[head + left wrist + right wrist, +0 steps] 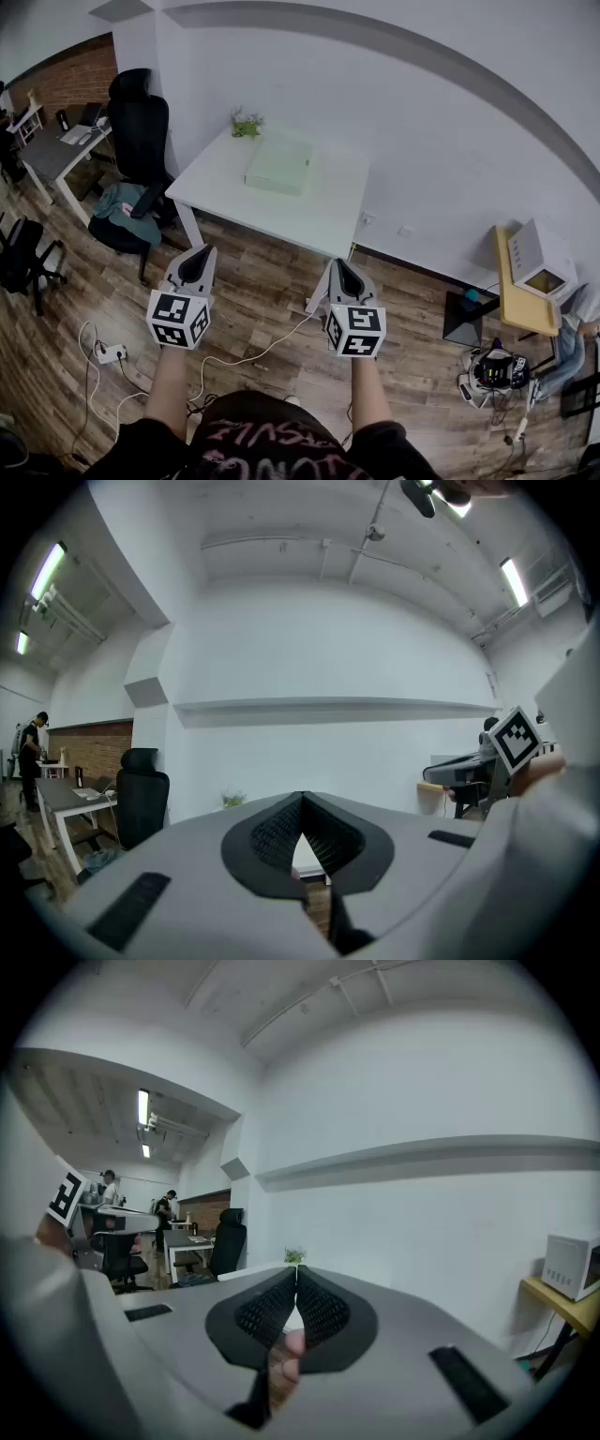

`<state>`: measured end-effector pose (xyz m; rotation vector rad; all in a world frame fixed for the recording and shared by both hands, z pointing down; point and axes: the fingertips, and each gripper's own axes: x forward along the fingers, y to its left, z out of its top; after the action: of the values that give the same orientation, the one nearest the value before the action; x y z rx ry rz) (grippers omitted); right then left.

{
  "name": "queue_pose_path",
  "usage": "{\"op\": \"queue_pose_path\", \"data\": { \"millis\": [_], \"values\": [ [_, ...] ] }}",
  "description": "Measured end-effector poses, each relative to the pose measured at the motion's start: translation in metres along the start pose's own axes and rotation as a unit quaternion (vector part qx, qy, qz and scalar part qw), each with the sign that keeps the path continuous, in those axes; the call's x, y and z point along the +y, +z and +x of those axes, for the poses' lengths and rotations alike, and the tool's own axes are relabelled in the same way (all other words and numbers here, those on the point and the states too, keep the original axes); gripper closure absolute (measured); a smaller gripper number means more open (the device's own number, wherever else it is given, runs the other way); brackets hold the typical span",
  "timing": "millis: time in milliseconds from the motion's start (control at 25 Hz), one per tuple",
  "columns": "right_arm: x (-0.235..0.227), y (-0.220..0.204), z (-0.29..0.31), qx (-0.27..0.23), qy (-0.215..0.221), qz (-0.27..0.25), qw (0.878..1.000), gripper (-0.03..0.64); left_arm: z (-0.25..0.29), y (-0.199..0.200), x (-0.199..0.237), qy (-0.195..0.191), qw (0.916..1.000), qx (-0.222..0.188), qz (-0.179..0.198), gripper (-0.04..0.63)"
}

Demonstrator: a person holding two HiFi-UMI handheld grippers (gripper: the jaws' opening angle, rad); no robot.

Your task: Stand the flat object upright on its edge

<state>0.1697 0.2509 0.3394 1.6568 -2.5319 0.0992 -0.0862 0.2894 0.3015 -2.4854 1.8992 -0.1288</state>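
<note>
An office: white table (220,183), black swivel chair (141,122), a desk (56,155) near a brick wall (75,80), ceiling strip lights (47,569).

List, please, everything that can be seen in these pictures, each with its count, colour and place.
table: one, white, against the wall, ahead of the person
flat object: one, pale green, lying flat on the table
plant: one, green, at the table's far left corner
office chair: one, black, left of the table
desk: one, light top, far left
side table: one, yellow, at the right by the wall
appliance: one, white, box-shaped, on the side table
power strip: one, white, on the wooden floor at the left
left gripper: one, grey, shut, empty, short of the table
right gripper: one, grey, shut, empty, short of the table
</note>
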Motion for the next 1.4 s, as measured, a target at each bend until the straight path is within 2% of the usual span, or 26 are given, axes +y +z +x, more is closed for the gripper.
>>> {"op": "queue_pose_path", "data": {
  "millis": [720, 1000, 1400],
  "values": [
    [0.015, 0.003, 0.000, -0.007, -0.011, -0.003, 1.000, 0.591, -0.006, -0.002, 0.013, -0.008, 0.9999, -0.009, 0.003, 0.581],
    [0.023, -0.012, 0.002, 0.004, -0.026, -0.006, 1.000, 0.589, -0.003, -0.008, 0.026, -0.017, 0.9998, -0.009, 0.003, 0.581],
    [0.015, -0.024, 0.047, 0.021, -0.030, 0.005, 0.999, 0.589, 0.039, -0.032, 0.046, -0.028, 0.9994, 0.018, -0.005, 0.581]
  ]
}}
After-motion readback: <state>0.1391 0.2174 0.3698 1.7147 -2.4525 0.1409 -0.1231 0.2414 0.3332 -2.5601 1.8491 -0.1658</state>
